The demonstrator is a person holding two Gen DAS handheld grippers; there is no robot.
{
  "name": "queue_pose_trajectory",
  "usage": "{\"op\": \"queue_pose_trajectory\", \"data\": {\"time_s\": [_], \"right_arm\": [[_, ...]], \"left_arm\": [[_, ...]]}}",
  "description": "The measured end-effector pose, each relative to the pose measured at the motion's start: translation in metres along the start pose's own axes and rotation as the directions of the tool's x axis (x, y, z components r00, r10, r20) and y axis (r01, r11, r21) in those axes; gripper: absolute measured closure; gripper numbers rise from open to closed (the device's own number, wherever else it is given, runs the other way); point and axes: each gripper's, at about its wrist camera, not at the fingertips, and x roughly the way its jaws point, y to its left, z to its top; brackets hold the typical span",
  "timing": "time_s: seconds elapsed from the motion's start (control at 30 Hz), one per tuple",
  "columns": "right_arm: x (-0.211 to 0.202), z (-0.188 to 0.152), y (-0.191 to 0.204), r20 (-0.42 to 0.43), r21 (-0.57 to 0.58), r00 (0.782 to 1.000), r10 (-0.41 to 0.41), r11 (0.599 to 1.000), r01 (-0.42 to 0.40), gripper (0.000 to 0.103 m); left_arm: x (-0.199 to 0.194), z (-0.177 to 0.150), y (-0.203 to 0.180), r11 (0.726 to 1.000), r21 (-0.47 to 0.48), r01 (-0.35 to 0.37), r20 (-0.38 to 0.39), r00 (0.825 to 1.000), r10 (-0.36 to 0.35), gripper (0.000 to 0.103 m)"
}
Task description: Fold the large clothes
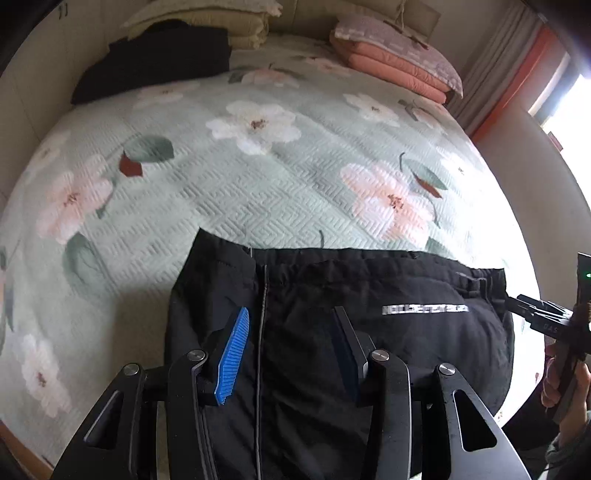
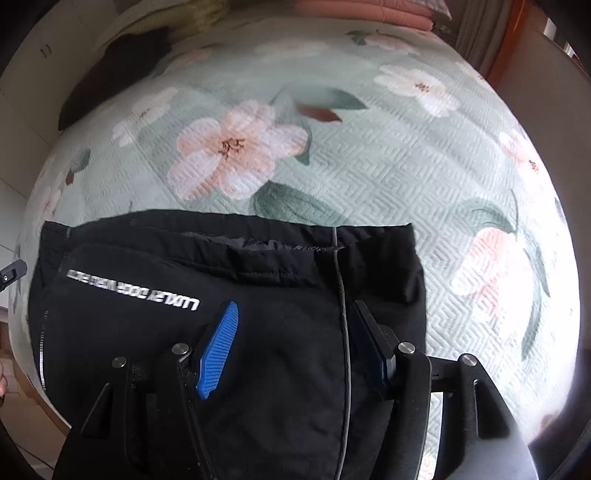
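Observation:
A black garment (image 1: 369, 332) with a reflective silver text strip lies folded at the near edge of the bed; it also shows in the right wrist view (image 2: 258, 295). My left gripper (image 1: 291, 325) hovers over its left part, jaws open and empty, blue pads (image 1: 232, 354) spread. My right gripper (image 2: 295, 321) hovers over its right part, jaws open and empty, straddling a thin seam line. The right gripper also shows at the right edge of the left wrist view (image 1: 517, 301), by the garment's side.
The bed (image 1: 258, 184) has a pale green quilted cover with large flowers. At its far end lie a dark garment (image 1: 155, 59), cream folded bedding (image 1: 207, 22) and a pink and grey pillow stack (image 1: 399, 55). A window and curtain (image 1: 517, 74) are at right.

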Motion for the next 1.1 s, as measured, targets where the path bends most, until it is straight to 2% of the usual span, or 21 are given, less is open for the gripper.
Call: {"op": "queue_pose_trajectory", "data": {"time_s": [0.07, 0.2, 0.27, 0.37, 0.4, 0.5, 0.63, 0.73, 0.8, 0.83, 0.9, 0.93, 1.0, 1.03, 1.1], "right_arm": [[-0.042, -0.004, 0.009, 0.031, 0.004, 0.999, 0.021, 1.000, -0.021, 0.037], [-0.110, -0.012, 0.034, 0.038, 0.015, 0.997, -0.059, 0.998, 0.059, 0.031], [-0.144, -0.017, 0.047, 0.068, 0.008, 0.996, -0.056, 0.998, 0.056, 0.031], [-0.192, -0.024, 0.067, 0.112, -0.007, 0.991, -0.079, 0.997, 0.080, 0.030], [-0.207, -0.026, 0.073, 0.123, -0.021, 0.989, -0.081, 0.996, 0.084, 0.029], [-0.247, -0.033, 0.091, 0.165, -0.061, 0.981, -0.103, 0.991, 0.115, 0.027], [-0.289, -0.040, 0.105, 0.198, -0.089, 0.976, -0.094, 0.990, 0.113, 0.027], [-0.310, -0.046, 0.112, 0.206, -0.102, 0.975, -0.086, 0.989, 0.108, 0.026], [-0.321, -0.051, 0.115, 0.211, -0.104, 0.974, -0.083, 0.989, 0.107, 0.026], [-0.326, -0.054, 0.116, 0.211, -0.103, 0.975, -0.074, 0.990, 0.097, 0.026], [-0.334, -0.060, 0.117, 0.208, -0.089, 0.977, -0.042, 0.994, 0.061, 0.026], [-0.339, -0.064, 0.119, 0.212, -0.082, 0.977, -0.023, 0.996, 0.041, 0.026], [-0.345, -0.069, 0.120, 0.221, -0.076, 0.975, -0.017, 0.997, 0.035, 0.026], [-0.347, -0.072, 0.122, 0.221, -0.077, 0.975, -0.016, 0.996, 0.034, 0.025], [-0.347, -0.074, 0.125, 0.212, -0.084, 0.977, -0.010, 0.996, 0.028, 0.025]], "left_arm": [[-0.048, 0.001, -0.020, 0.999, 0.023, -0.044, 0.072, 0.996, 0.043, 0.056], [-0.139, -0.007, -0.053, 0.998, 0.007, -0.064, 0.172, 0.983, 0.062, 0.054], [-0.169, -0.012, -0.068, 0.997, -0.010, -0.080, 0.202, 0.976, 0.080, 0.051], [-0.212, -0.014, -0.082, 0.997, -0.026, -0.067, 0.229, 0.971, 0.071, 0.051], [-0.228, -0.015, -0.087, 0.996, -0.017, -0.082, 0.240, 0.967, 0.084, 0.051], [-0.265, -0.019, -0.102, 0.988, -0.003, -0.157, 0.273, 0.950, 0.152, 0.050], [-0.302, -0.025, -0.115, 0.987, -0.014, -0.161, 0.286, 0.945, 0.158, 0.041], [-0.319, -0.029, -0.123, 0.987, -0.038, -0.155, 0.282, 0.946, 0.159, 0.040], [-0.328, -0.033, -0.131, 0.984, -0.034, -0.176, 0.292, 0.940, 0.178, 0.040], [-0.333, -0.035, -0.136, 0.978, -0.032, -0.206, 0.307, 0.929, 0.206, 0.040], [-0.344, -0.042, -0.147, 0.962, -0.033, -0.269, 0.359, 0.895, 0.263, 0.040], [-0.351, -0.045, -0.153, 0.956, -0.029, -0.293, 0.391, 0.877, 0.281, 0.040], [-0.360, -0.050, -0.164, 0.945, -0.024, -0.325, 0.428, 0.851, 0.303, 0.040], [-0.363, -0.052, -0.168, 0.941, -0.018, -0.337, 0.438, 0.844, 0.310, 0.039], [-0.366, -0.053, -0.176, 0.943, 0.000, -0.332, 0.431, 0.851, 0.299, 0.038]]}}
